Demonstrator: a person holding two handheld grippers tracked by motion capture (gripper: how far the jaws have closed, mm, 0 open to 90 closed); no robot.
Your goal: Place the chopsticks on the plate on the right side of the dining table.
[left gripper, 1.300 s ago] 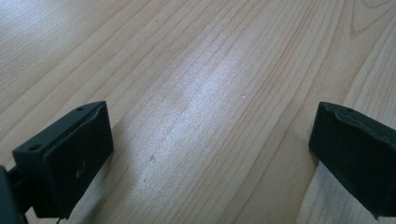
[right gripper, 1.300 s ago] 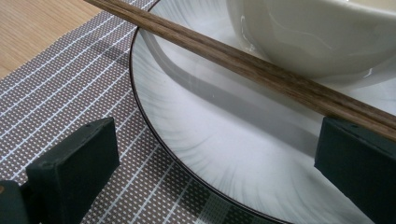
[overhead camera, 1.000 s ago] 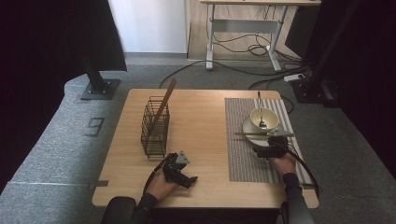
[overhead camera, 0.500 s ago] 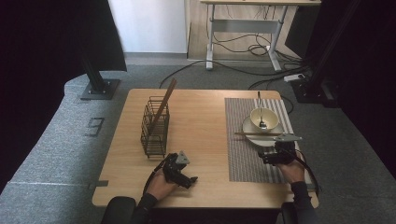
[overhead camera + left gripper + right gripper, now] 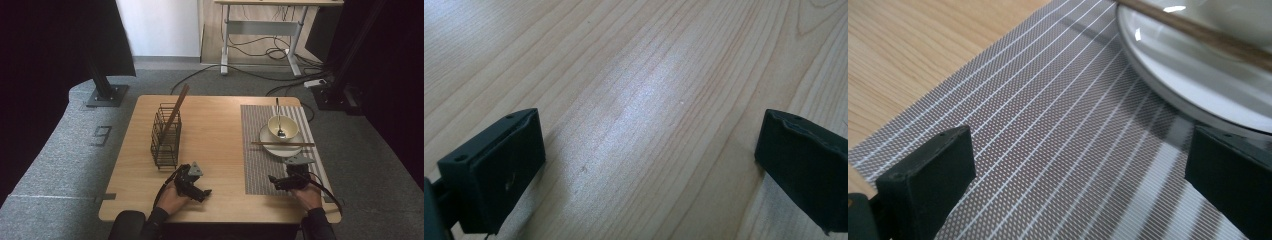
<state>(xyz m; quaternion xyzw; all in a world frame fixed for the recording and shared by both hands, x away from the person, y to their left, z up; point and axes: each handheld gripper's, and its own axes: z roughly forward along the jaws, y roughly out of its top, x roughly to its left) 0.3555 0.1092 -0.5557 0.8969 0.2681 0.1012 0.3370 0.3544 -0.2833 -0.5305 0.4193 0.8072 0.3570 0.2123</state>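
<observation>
A white bowl (image 5: 282, 126) with a spoon (image 5: 279, 119) in it sits on a white plate (image 5: 278, 147) on a striped grey placemat (image 5: 260, 160). A wooden chopstick (image 5: 283, 144) lies across the plate's front rim (image 5: 1198, 95). Another chopstick (image 5: 176, 111) leans in a black wire basket (image 5: 166, 136). My left gripper (image 5: 200, 191) rests open on bare wood (image 5: 639, 110) near the front edge. My right gripper (image 5: 278, 182) is open over the placemat (image 5: 1048, 150), just in front of the plate, with nothing between its jaws.
The wooden table (image 5: 215, 120) stands on grey carpet. A black stand base (image 5: 105, 95) is at the back left, and a desk frame (image 5: 260, 30) with cables (image 5: 280, 55) stands behind the table. A dark curtain hangs at each side.
My right gripper has drawn back from the plate toward the front edge of the placemat and turned leftward. The left gripper has stayed put.
</observation>
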